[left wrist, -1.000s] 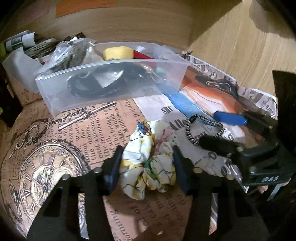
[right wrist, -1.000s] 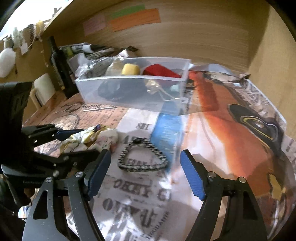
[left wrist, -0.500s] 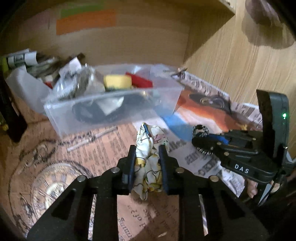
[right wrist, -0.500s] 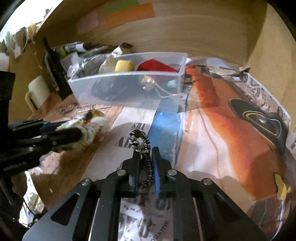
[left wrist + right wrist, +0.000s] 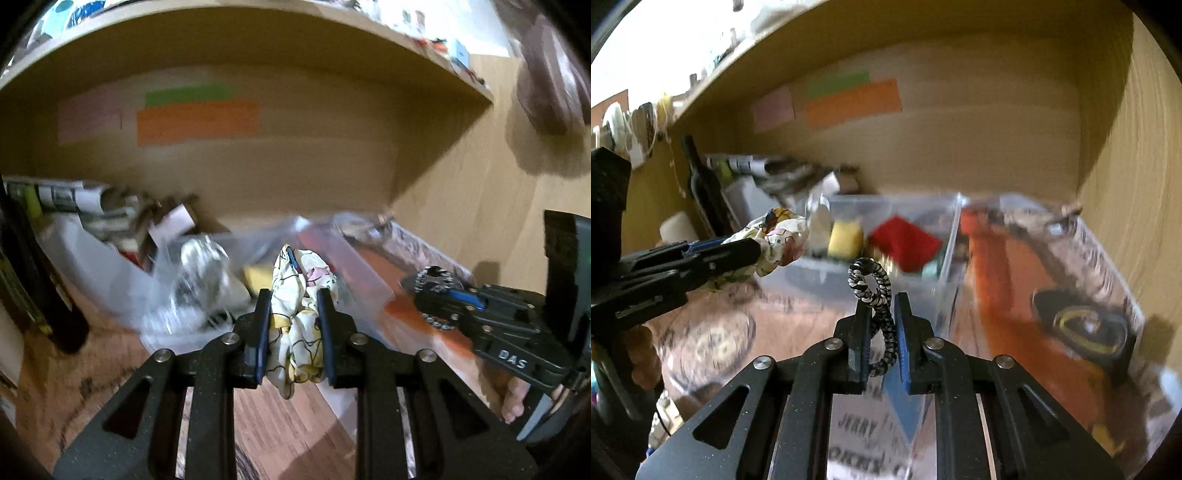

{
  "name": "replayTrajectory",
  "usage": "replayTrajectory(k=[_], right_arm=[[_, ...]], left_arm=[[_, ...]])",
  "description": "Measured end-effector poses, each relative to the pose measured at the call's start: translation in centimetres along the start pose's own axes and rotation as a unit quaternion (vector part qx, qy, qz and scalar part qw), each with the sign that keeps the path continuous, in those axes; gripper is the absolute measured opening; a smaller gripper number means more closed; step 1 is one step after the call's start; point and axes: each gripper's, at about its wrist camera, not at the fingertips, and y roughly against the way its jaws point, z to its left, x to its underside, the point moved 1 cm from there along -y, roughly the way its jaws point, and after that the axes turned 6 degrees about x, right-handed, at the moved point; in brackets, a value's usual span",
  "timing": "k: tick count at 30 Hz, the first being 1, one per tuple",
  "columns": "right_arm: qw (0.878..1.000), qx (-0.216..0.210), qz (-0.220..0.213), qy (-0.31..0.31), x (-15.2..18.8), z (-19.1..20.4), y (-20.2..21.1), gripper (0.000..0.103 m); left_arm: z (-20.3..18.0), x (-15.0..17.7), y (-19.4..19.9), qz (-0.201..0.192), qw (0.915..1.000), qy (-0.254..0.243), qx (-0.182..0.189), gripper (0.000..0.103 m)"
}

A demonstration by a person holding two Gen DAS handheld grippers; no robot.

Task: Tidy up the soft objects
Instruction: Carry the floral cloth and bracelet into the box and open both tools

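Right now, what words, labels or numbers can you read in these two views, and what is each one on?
"DAS": on the body of the right gripper, in the left view.
"JERRY": on the printed paper covering the table, right view.
Other print on that paper is blurred or cut off.
The sticky notes on the back wall look blank.
Bottle label: unreadable.

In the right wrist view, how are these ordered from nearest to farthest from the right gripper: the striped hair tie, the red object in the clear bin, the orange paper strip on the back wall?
1. Striped hair tie: clamped in the right gripper.
2. Red object: inside the clear bin, just ahead.
3. Orange paper strip: high on the back wall, behind the bin.
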Motion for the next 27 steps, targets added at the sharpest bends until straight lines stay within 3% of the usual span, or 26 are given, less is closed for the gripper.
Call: replayTrajectory(k=[5, 10, 15, 22, 25, 27], right_arm=[[1.0, -0.003, -0.023, 0.0, -2.8, -0.1, -0.7, 0.011], [1.0, -0.01, -0.015, 0.004, -5.0, -0.2, -3.1, 0.011], [1.0, -0.012, 0.028, 0.007, -5.4, 0.0, -7.4, 0.012], [0.996, -0.009, 0.091, 0.011, -3.7, -0.2, -11.7, 0.012], [0.993, -0.004, 0.114, 0.013, -3.2, -0.3, -12.9, 0.018], [0.994, 0.006, 0.11, 0.025, -3.1, 0.1, -12.7, 0.032]], left_arm=[[1.6, -2.7, -1.5, -0.016, 0.9996, 0.002, -0.024, 0.023], [3.4, -3.8, -4.1, 0.001, 0.9992, 0.021, -0.035, 0.023], [4.9, -3.0, -7.5, 0.038, 0.9977, 0.024, -0.051, 0.024], [6.1, -1.7, -10.8, 0.077, 0.9953, 0.04, -0.043, 0.024], [5.9, -1.5, -11.3, 0.083, 0.9951, 0.032, -0.042, 0.034], [5.6, -1.3, -11.4, 0.086, 0.9951, 0.026, -0.042, 0.041]])
